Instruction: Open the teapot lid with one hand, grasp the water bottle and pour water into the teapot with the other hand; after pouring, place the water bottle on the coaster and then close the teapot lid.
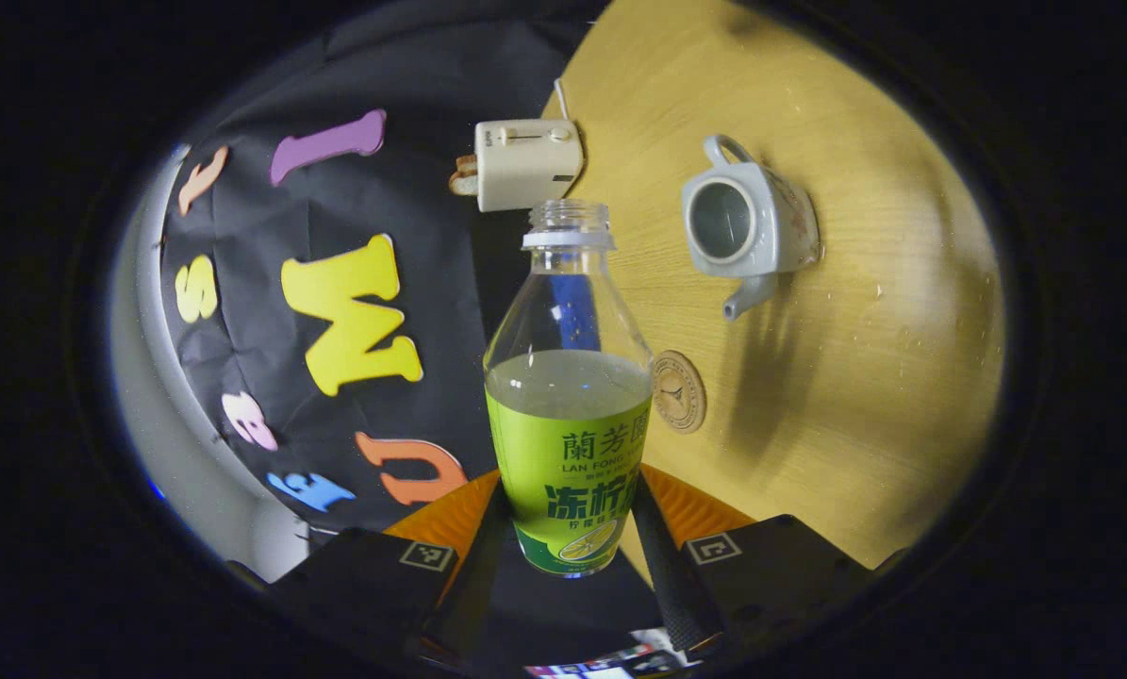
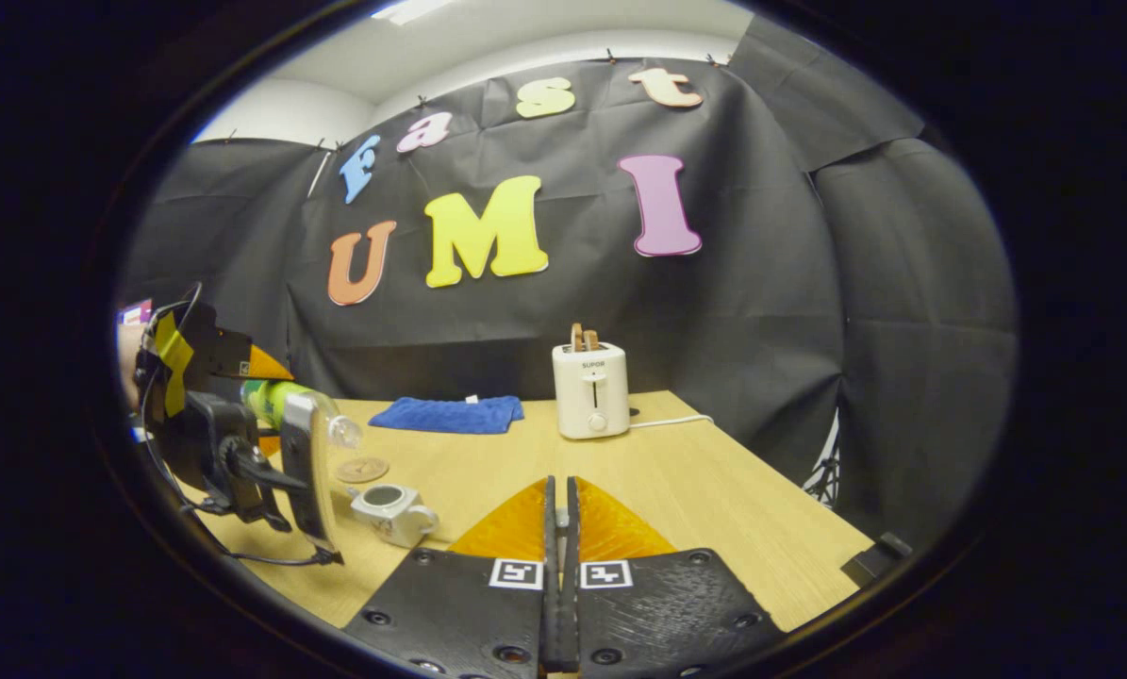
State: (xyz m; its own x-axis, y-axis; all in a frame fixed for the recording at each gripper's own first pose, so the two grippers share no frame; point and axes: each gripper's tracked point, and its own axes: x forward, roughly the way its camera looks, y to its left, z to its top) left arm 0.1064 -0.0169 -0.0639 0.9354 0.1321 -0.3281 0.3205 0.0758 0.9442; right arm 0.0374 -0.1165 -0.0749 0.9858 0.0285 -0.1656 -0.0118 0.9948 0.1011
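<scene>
left gripper (image 1: 568, 528) pinching water bottle (image 1: 568, 424) low on its label, cap off, centre of left gripper view | teapot (image 1: 747, 226) lidless on desk (image 1: 855, 377), upper right, apart from bottle mouth | coaster (image 1: 679, 391) just right of bottle | right gripper (image 2: 560, 528) pressed together, bottom centre of right gripper view | toaster (image 2: 590, 389) mid-frame, blue cloth (image 2: 448, 414) to its left

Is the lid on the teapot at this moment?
No. In the left gripper view the teapot stands on the table with its round top opening uncovered, so one sees into it.
</scene>
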